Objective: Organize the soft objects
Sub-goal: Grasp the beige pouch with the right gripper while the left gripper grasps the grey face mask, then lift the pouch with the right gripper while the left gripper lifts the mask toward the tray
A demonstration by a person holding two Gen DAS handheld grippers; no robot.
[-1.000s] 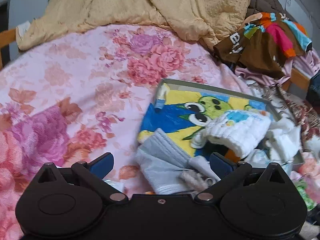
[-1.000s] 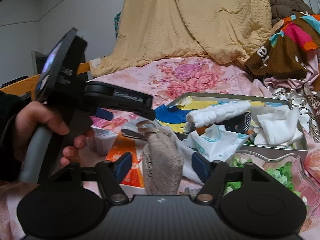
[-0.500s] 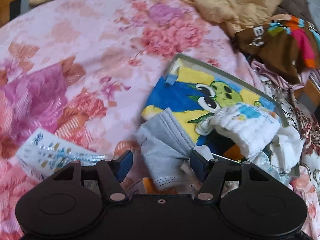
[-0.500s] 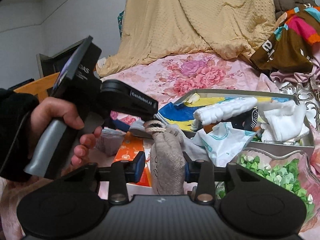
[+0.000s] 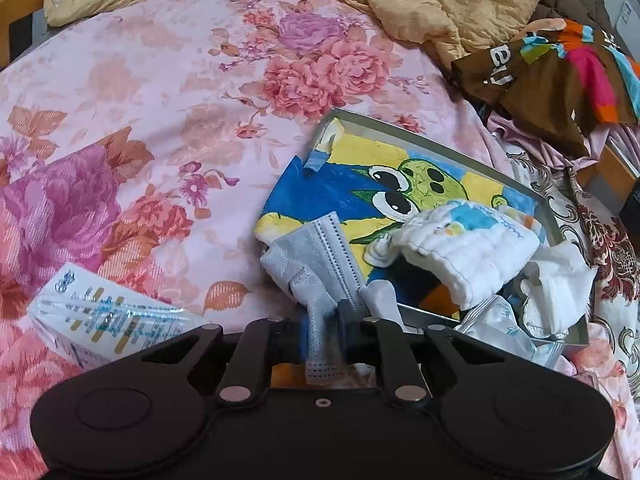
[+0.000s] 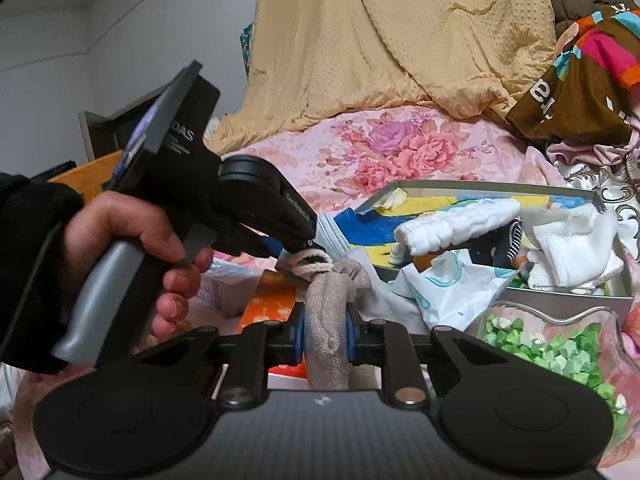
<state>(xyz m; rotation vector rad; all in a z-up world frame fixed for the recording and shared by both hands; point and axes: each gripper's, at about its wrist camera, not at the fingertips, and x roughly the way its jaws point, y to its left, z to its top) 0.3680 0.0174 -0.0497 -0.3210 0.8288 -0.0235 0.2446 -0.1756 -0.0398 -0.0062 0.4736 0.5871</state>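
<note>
We are clamping the grey face mask [image 5: 320, 264] in the left gripper [image 5: 323, 334] and the beige sock [image 6: 326, 320] in the right gripper [image 6: 325, 334], both lying lengthwise just near-left of the tray [image 5: 436, 142].

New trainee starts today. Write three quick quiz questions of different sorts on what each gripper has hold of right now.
1. True or false: the left gripper is shut on the grey face mask.
2. What does the right gripper hold? A) white cloth B) beige sock C) tissue pack
3. Fill in: the cartoon towel lies in the metal ____.

Key
1. True.
2. B, the beige sock.
3. Tray.
</note>
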